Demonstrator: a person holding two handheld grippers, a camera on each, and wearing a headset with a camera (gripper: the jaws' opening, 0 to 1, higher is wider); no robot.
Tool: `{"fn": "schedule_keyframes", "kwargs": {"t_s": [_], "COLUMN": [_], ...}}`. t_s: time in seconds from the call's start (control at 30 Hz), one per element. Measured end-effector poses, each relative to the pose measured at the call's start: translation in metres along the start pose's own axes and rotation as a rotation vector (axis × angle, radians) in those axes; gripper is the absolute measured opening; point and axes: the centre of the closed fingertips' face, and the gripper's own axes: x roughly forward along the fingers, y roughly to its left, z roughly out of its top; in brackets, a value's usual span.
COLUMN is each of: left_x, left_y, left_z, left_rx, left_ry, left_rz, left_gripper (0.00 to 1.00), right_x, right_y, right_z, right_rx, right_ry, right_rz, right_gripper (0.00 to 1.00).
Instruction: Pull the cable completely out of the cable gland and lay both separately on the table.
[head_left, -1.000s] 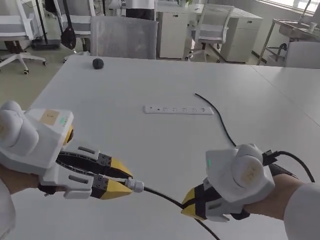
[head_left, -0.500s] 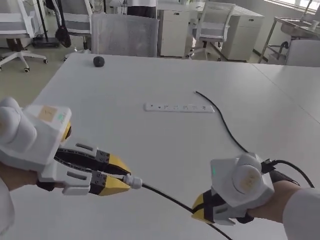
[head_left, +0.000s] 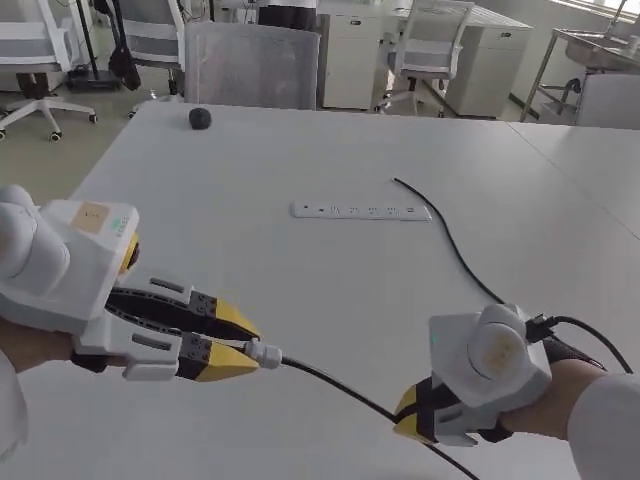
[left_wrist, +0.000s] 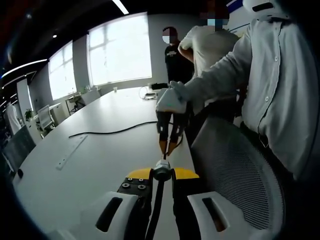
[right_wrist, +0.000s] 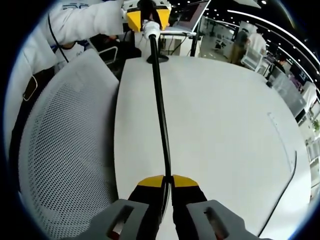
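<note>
Between the yellow jaw tips of the left gripper (head_left: 245, 345), a small white plastic cable gland (head_left: 263, 353) is sitting pinched. The jaws are squeezing it so that the fitting has a fixed anchor while the cable is drawn away from it. Out of the gland's far end, a thin round black cable (head_left: 340, 387) is stretching straight and taut toward the right gripper (head_left: 412, 418). That gripper's jaws are clamping shut on the cable well apart from the gland, a spacing that is giving the pull a clean line along the cable's own axis. In the left gripper view a dark strand is also running back between the jaws behind the gland (left_wrist: 162, 169), so by my reading the cable is passing through the fitting and the pull is not yet finished. Both pieces are hanging above the white table (head_left: 300, 270) rather than resting on it.

Counting: two grippers, one gland and one taut cable between them. Beyond the grippers, one flat white power strip (head_left: 360, 211) is lying on the table, and far beyond the left gripper there is one small dark round object (head_left: 200, 118). One loose black lead (head_left: 450, 245) is curving over the table toward the right gripper (whether it belongs to the same cable, I cannot tell).
</note>
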Motion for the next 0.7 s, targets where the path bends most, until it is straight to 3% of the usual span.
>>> {"fn": "schedule_keyframes", "kwargs": {"t_s": [0.13,0.3,0.5,0.7], "left_x": [0.000,0.000,0.001,0.002], "left_y": [0.000,-0.001,-0.001,-0.001], "left_z": [-0.001,-0.001,0.000,0.001], "left_rx": [-0.001,-0.004,-0.002,-0.001], "left_ry": [0.002,0.002,0.002,0.002], "left_rz": [0.001,-0.002,-0.004,-0.005], "left_gripper": [0.15,0.15,0.15,0.15], "right_x": [-0.004,-0.014,-0.027,-0.038], "right_y": [0.001,0.007,0.016,0.021], "right_z": [0.006,0.026,0.069,0.117], "right_rx": [0.016,-0.002,-0.061,-0.093], "right_ry": [-0.019,-0.048,-0.122,-0.234], "right_rz": [0.005,0.017,0.024,0.022], "right_gripper": [0.09,0.13,0.15,0.14]}}
